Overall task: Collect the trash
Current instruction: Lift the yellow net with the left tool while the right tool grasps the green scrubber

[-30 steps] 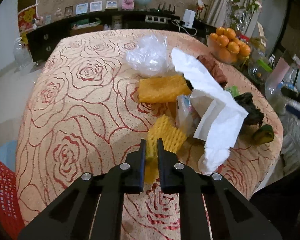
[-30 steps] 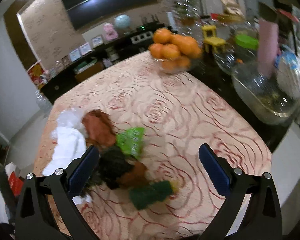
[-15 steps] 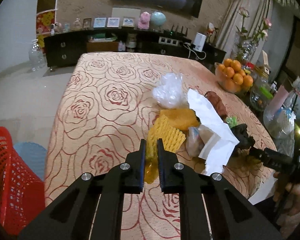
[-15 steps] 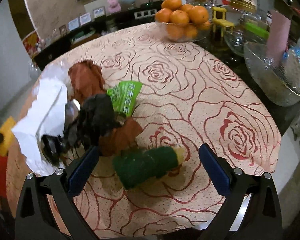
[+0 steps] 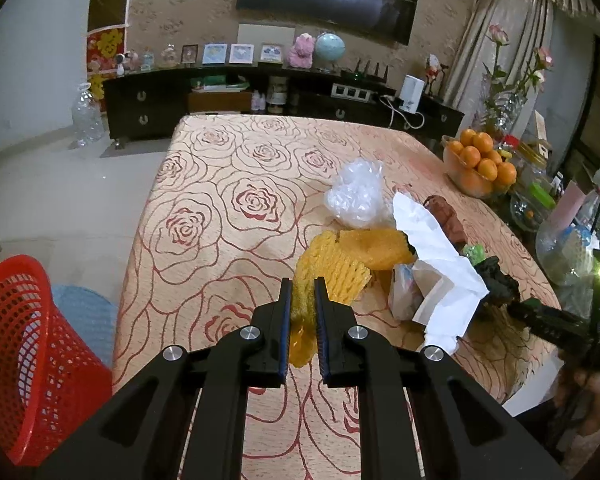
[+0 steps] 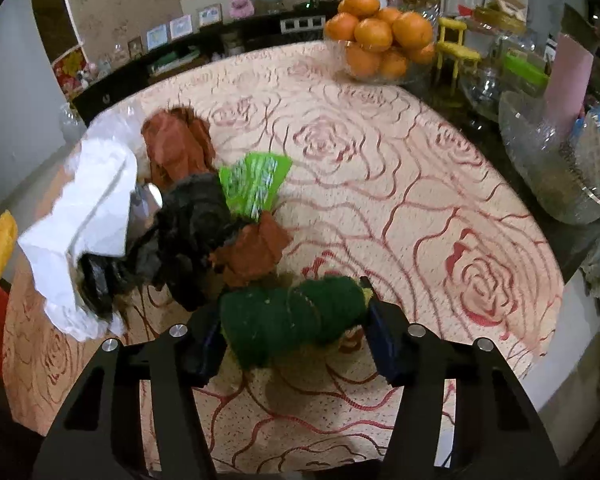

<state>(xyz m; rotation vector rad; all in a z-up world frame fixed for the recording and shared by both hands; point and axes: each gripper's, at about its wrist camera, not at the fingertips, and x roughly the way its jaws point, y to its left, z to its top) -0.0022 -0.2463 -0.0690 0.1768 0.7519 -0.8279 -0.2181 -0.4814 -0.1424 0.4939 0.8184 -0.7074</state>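
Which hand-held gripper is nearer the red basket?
Left. The left hand-held gripper holds yellow foam netting just right of the red basket; the right one is across the trash pile.

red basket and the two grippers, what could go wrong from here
1. The left gripper pinches only an edge of the yellow foam net; it may slip out before reaching the red basket.
2. The right gripper has just been closing around the green roll, which lies against the dark crumpled scrap and orange scrap; lifting may drag them off the table edge.
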